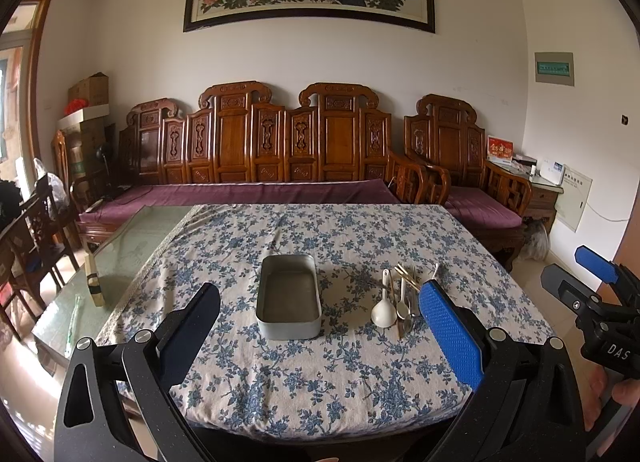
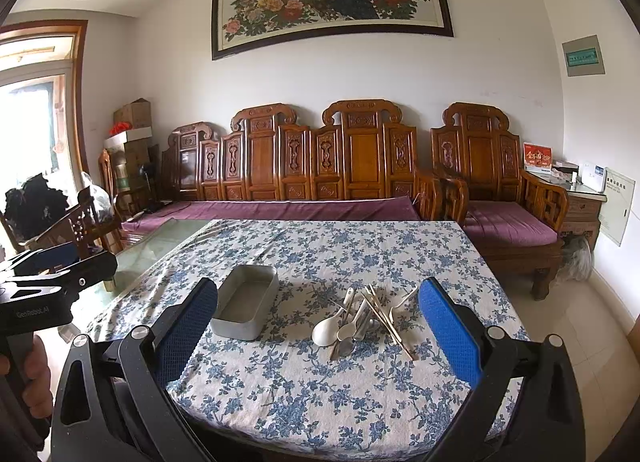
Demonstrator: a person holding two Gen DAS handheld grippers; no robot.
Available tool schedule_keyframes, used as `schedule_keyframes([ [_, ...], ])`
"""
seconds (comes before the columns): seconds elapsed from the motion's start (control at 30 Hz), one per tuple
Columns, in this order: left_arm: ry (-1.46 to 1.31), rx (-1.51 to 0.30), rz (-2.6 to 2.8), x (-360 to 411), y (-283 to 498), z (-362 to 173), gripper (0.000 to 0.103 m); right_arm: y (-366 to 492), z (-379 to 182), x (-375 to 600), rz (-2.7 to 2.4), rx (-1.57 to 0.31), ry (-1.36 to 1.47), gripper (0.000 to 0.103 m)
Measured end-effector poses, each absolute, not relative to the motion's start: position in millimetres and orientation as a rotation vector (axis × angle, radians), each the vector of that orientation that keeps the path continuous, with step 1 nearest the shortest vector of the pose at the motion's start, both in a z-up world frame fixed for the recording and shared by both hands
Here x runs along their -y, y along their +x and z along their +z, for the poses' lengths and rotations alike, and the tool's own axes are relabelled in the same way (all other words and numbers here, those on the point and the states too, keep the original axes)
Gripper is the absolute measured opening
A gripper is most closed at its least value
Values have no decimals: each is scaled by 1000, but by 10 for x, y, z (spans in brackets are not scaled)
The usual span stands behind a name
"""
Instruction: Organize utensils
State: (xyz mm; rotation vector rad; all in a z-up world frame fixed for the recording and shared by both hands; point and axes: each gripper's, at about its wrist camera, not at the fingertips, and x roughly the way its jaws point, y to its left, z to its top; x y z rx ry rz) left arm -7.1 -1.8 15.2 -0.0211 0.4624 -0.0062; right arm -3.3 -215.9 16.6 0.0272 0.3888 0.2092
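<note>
A: Utensil pile (image 2: 364, 322) first. Where does it lie?

B: On the cloth-covered surface (image 2: 320, 394), straight ahead of the right gripper (image 2: 318, 336), sitting roughly between its jaws' line of sight. White ladle-type spoon (image 2: 326, 332), metal spoons, chopsticks (image 2: 386, 322), all tangled. Long axes mostly run fwd-back along the jaws' pointing direction, chopsticks crossing at a slant.

A: And from the left side?

B: Pile (image 1: 400, 300) is ahead and off to the right of the left gripper (image 1: 320, 336), close by its blue right pad. Dead ahead of the left jaws is the metal tin (image 1: 289, 298), open-topped, nothing in it.

A: Jaw state?

B: Both pairs spread wide, pinching nothing.

A: Which is nearer?

B: Judgement: right one, pile centred in its opening. Tin lies ahead-left of the right jaws, just beside the pile but not touching.

A: Concern?

B: Handles run parallel to the pads' reach, so wrist prob. fine; overlap means more than one piece may lift.
</note>
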Motion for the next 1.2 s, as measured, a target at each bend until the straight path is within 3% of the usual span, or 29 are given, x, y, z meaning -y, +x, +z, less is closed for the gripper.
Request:
schedule_keyframes([
  [1.2,-17,-475,-16,57,-60,118,97,-34,158,2149,211,-393,25,101],
])
